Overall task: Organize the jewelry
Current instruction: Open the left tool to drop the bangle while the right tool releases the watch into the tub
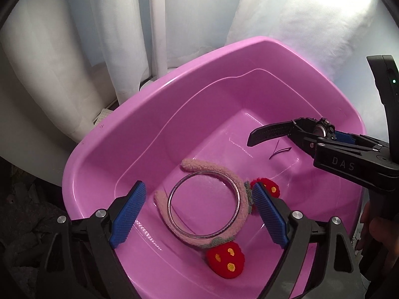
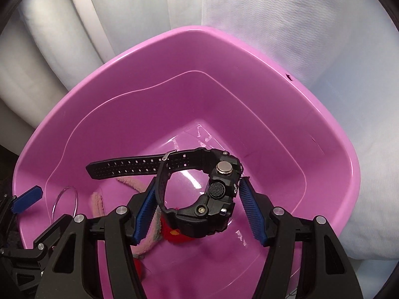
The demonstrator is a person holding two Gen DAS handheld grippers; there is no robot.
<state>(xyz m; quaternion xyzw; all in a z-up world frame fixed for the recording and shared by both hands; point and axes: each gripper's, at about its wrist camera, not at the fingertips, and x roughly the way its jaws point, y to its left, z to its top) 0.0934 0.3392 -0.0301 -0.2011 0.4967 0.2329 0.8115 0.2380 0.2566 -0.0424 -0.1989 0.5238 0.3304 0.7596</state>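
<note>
The jaws of the right gripper [image 2: 197, 199] look partly spread around a black watch [image 2: 199, 194]: its left pad touches the band while the right pad stands just off the case, so whether the watch is pinched or just let go cannot be told; the jaws of the left gripper [image 1: 197, 214] are spread wide and hold nothing. Going from largest to smallest, the pink tub [image 1: 104, 134] fills both views, resting against white bedding [image 1: 286, 25]; on its floor lie a fuzzy pink headband [image 1: 239, 189] with red strawberry pompoms, a clear bangle [image 1: 172, 194] lying inside the headband's curve, and a thin dark hairpin [image 1: 279, 150]. The watch hangs above the tub floor, its strap sticking out sideways. The task seems well along: three pieces already sit in the tub, and the watch only needs setting down; any jewelry outside the tub is out of view. The left wrist view alone shows the hairpin and the whole bangle; the right wrist view alone shows the watch's buttons and buckle close up.
</note>
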